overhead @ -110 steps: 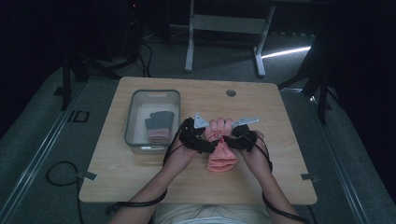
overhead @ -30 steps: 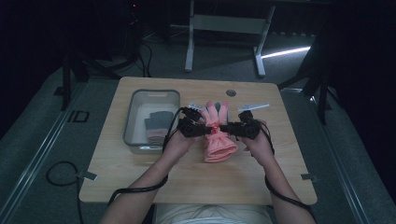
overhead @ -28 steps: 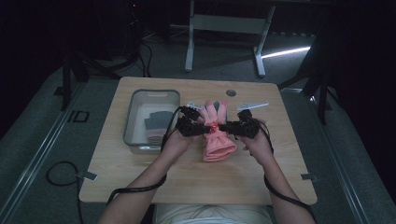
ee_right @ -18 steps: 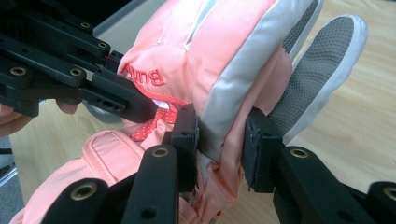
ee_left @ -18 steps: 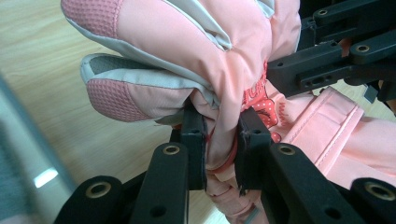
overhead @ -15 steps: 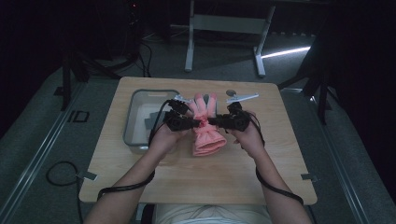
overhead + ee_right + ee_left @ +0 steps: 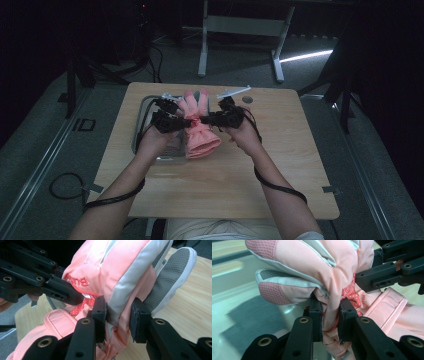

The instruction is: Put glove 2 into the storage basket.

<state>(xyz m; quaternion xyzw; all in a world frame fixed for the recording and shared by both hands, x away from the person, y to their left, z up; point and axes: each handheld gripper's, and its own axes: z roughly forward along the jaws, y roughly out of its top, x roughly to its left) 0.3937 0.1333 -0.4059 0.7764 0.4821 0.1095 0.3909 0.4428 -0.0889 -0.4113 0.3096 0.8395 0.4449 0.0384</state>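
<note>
Glove (image 7: 317, 267): pink padded cloth, showing as smooth and softly matt, with pale grey trim.
Glove fingertips (image 7: 274, 288): wearing rough, dotted grip patches; grey mesh-like patch on the thumb.
Glove cuff (image 7: 60, 323): stitched pink fabric strap.
Left claw (image 7: 329, 320): looking like matt black hard plastic with brass-coloured rivets.
Right claw (image 7: 117, 315): same matt black finish.
Counter (image 7: 280, 165): showing light wood grain, smooth.
Tray (image 7: 142, 112): appearing as shiny grey metal.
</note>
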